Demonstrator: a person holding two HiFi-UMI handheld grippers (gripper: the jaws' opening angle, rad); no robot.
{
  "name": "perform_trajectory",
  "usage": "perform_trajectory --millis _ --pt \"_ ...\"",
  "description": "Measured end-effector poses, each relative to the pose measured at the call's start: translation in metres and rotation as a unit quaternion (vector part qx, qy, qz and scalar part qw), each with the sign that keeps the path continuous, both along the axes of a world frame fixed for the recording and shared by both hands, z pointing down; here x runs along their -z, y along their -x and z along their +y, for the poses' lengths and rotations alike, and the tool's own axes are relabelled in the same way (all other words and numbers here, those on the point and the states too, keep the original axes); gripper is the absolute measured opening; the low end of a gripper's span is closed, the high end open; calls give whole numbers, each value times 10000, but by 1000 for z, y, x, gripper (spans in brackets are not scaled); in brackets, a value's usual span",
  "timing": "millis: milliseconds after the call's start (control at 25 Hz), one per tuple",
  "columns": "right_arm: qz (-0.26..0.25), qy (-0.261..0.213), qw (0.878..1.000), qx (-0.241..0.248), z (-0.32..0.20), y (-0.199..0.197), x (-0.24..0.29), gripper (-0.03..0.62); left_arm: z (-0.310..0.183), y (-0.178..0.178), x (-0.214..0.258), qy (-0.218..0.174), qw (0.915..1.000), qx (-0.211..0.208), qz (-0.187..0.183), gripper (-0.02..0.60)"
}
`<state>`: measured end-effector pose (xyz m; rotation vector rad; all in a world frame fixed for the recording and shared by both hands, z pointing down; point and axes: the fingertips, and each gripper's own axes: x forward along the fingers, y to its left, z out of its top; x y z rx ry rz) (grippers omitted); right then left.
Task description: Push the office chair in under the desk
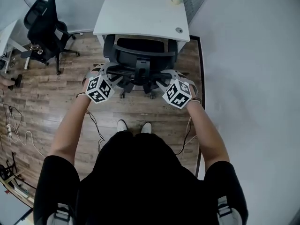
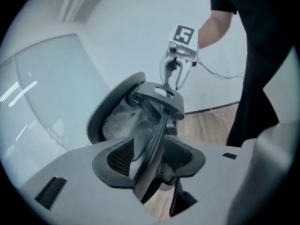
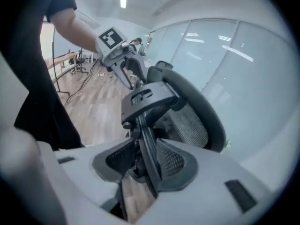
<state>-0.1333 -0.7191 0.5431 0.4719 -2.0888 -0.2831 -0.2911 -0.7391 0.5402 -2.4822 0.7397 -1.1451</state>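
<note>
No words, numbers or brand names can be read anywhere. The only signs are the black-and-white square patterns on the left cube (image 1: 99, 89) and the right cube (image 1: 178, 93). They are blocky shapes, not letters.
</note>
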Motion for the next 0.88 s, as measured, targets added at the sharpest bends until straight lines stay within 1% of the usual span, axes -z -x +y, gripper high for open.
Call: perform_trajectory --millis 40,80,160,240,280,360,480,560,600,680,760,880 --pt "-288 -50 9995 -115 3 2 10 144 5 -2 12 -56 9990 127 434 195" --pt "-623 -96 9977 -232 7 5 22 144 10 -5 24 -82 9958 253 878 188" --pt "-1448 -134 9882 -472 13 15 49 138 19 -10 49 -54 9842 468 1705 165" --pt "-2361 -133 9692 -690 18 27 77 118 28 -18 70 55 9706 585 2334 158" --pt "-2743 -152 9584 -779 19 31 90 112 31 -22 79 97 9642 621 2578 158" --pt "-3330 -210 9382 -917 21 37 113 102 35 -27 95 84 9523 699 2968 142" --pt "-3957 -321 9125 -989 27 46 140 66 39 -29 119 -28 9347 831 3455 108" --pt "-4222 -371 9001 -1007 32 49 152 29 43 -29 133 -92 9237 871 3730 67" --pt "-4312 -402 8957 -1007 33 51 156 12 44 -29 140 -142 9197 877 3823 43" --pt "-4418 -494 8904 -977 33 52 164 3 43 -28 149 -263 9158 897 3905 -1" --pt "-4497 -551 8861 -984 33 52 170 2 43 -28 153 -331 9149 921 3915 -6" --pt "-4597 -533 8796 -1104 30 47 169 2 42 -29 151 -299 9146 957 3917 -6"
